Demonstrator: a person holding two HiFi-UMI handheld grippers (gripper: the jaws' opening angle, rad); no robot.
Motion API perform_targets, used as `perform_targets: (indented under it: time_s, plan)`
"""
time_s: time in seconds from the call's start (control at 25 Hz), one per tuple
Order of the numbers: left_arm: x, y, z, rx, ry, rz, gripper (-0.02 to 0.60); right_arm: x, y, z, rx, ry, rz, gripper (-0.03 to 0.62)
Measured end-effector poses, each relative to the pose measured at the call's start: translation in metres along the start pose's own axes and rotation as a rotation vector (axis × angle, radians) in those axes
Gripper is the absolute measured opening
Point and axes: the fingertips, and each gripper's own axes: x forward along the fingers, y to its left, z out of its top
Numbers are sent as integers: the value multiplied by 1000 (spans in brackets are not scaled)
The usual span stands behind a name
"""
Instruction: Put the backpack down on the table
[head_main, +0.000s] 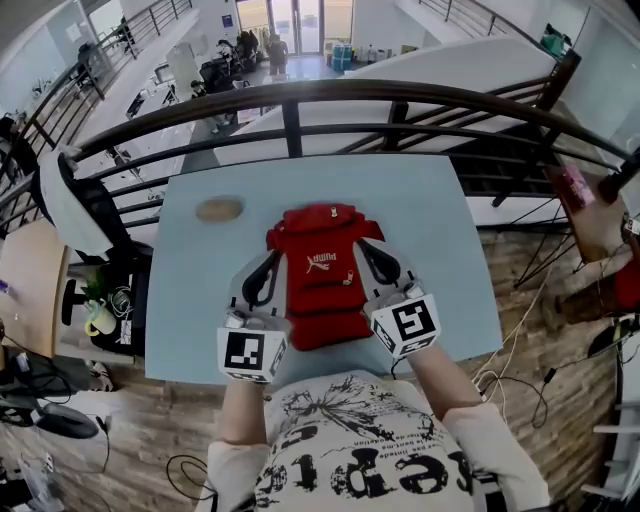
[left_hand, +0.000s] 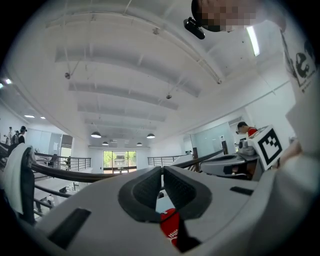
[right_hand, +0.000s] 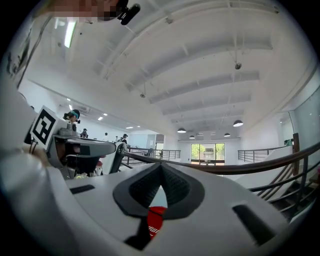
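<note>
**A:** Both grippers reach out over the pale blue table (head_main: 455, 300), and the red backpack (head_main: 322, 285) hangs right between them.

**B:** What's the left gripper (left_hand: 162, 174) doing?

**A:** Pads squeezed together, with red fabric and a black strap pinched low between them. It has the pack by its left upper corner.

**B:** And the right gripper (right_hand: 160, 171)?

**A:** Same story, clamped tight on a red fold at the right upper corner.

**B:** Is the pack down?

**A:** Can't tell whether its base touches the tabletop. A tan oval lump (head_main: 219, 209) lies on the table beyond it, off to the left, well apart.
</note>
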Motion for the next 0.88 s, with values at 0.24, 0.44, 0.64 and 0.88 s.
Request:
perform_targets:
  time_s: [0.24,0.44,0.64,0.88]
  plan:
    - [5,7,-16,-11,22,-8,20,12,7,-3,-22,4,16,-8]
    - [2,6,-28,-30,57,-21,20,10,11,-2,-7,-24,25,-8]
    - [5,3,-35,-37,90,-41,20,12,13,-6,0,-6,34,-8]
    - [10,8,-36,-59,92,-51,20,19,11,-4,22,-18,37,-8]
